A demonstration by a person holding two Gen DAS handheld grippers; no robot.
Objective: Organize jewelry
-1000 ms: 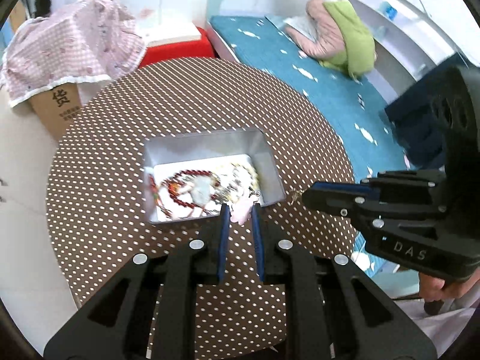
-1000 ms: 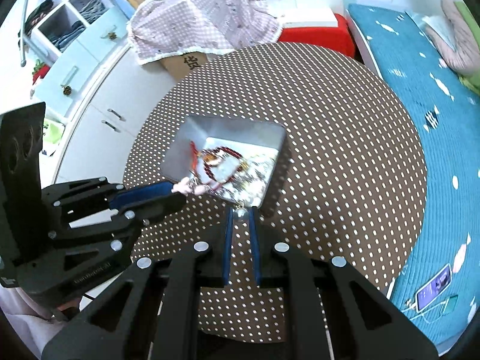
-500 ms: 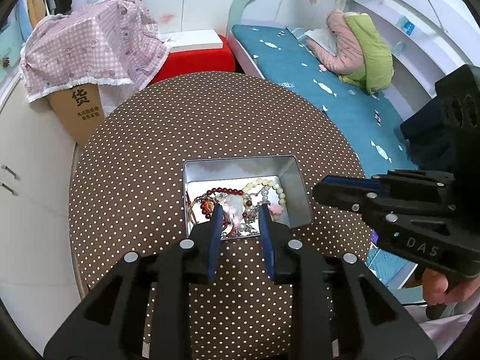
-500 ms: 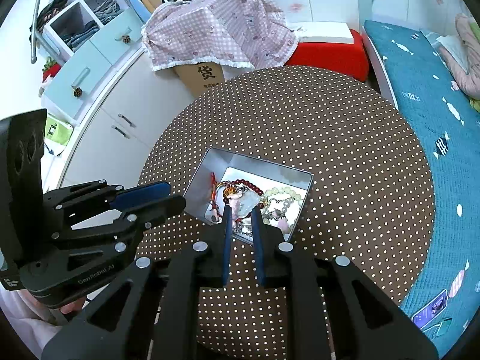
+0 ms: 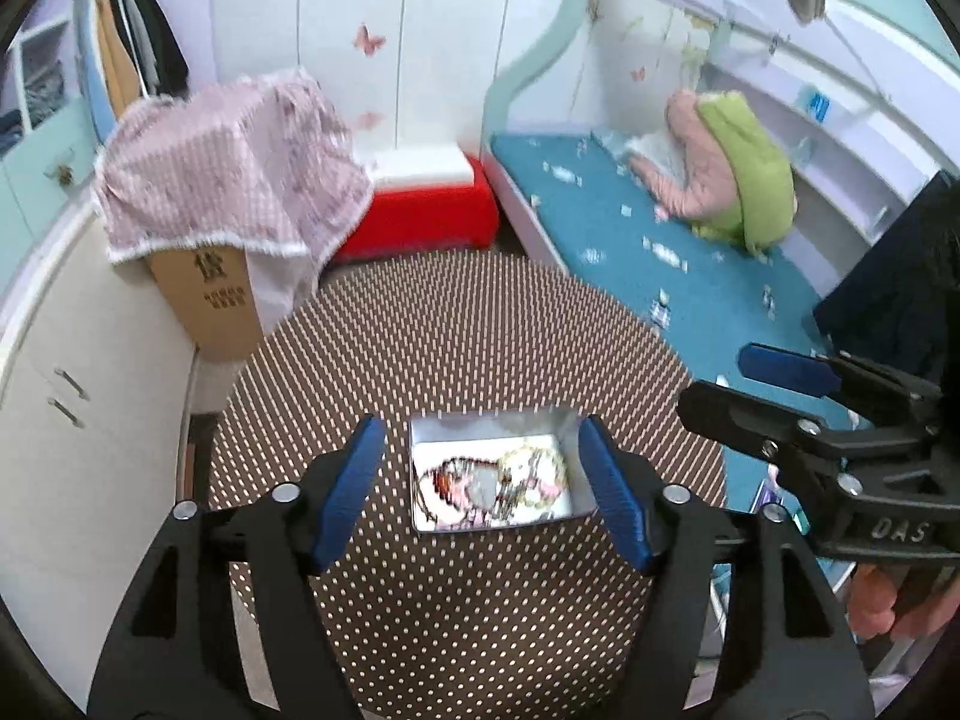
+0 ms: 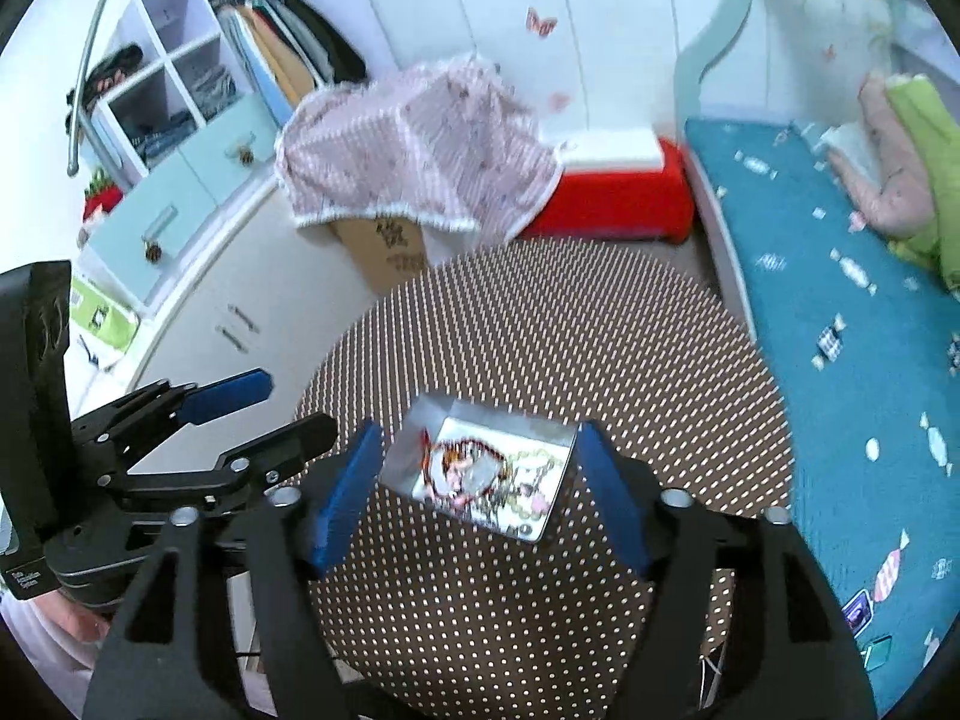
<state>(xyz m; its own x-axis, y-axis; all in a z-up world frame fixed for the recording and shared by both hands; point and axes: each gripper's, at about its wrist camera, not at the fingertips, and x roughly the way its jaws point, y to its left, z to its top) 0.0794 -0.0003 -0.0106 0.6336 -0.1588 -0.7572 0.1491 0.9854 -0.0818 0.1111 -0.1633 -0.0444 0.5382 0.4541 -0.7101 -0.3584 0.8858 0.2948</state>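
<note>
A shallow metal tin (image 5: 575, 438) sits on the round brown polka-dot table (image 5: 456, 324); it also shows in the right wrist view (image 6: 408, 456). Inside lies a tangle of jewelry (image 5: 498, 486): a dark red bead bracelet, pale bead strands and pink pieces, seen too in the right wrist view (image 6: 489, 474). My left gripper (image 5: 480, 486) is open and empty, raised above the tin with its blue pads either side. My right gripper (image 6: 474, 486) is open and empty, likewise above the tin. Each gripper appears in the other's view: the right one (image 5: 762, 384), the left one (image 6: 282, 408).
A cardboard box under a pink checked cloth (image 5: 228, 180) and a red box (image 5: 420, 210) stand beyond the table. A bed with a blue cover (image 5: 660, 252) lies to the right. White cabinets (image 6: 198, 312) stand to the left. A phone (image 6: 858, 609) lies near the bed.
Both grippers have opened wide and lifted back from the tin. The pink piece and the small charm they held a second ago are no longer in the jaws; jewelry lies in the tin.
</note>
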